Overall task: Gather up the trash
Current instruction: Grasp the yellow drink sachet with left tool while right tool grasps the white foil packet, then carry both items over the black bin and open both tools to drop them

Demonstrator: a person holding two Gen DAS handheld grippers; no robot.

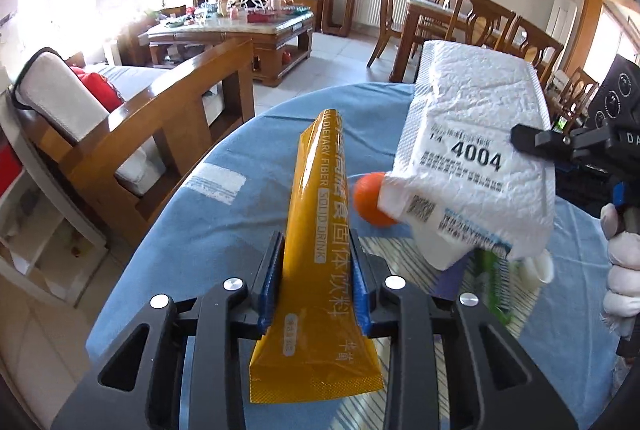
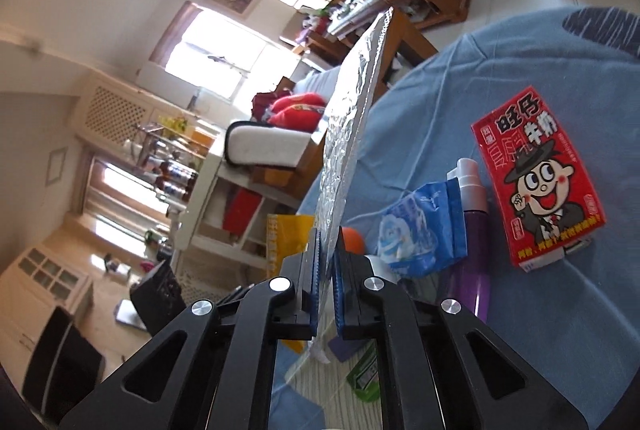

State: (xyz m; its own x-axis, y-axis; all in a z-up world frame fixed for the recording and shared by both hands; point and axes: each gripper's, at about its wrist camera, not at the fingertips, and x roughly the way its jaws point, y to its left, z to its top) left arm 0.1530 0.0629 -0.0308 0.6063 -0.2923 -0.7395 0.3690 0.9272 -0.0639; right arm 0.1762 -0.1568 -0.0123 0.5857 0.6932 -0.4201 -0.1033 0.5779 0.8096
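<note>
My left gripper (image 1: 316, 236) is shut on a yellow drink-powder sachet (image 1: 316, 166), which stands up between the blue pads above the blue tablecloth (image 1: 208, 214). To the right, a white crinkled wrapper (image 1: 472, 118) with a printed label hangs over the table, pinched at its edge by my right gripper (image 1: 532, 140). In the right wrist view the right gripper (image 2: 328, 234) is shut on this wrapper (image 2: 352, 110), seen edge-on with its silver inside. The yellow sachet (image 2: 288, 234) shows just left of it.
On the table lie an orange ball (image 1: 370, 200), a red milk carton (image 2: 538, 176), a purple bottle (image 2: 474, 230), a blue wrapper (image 2: 420, 230) and a green packet (image 2: 366, 376). A wooden sofa (image 1: 160, 134) stands left of the table. A gloved hand (image 1: 624, 262) holds the right gripper.
</note>
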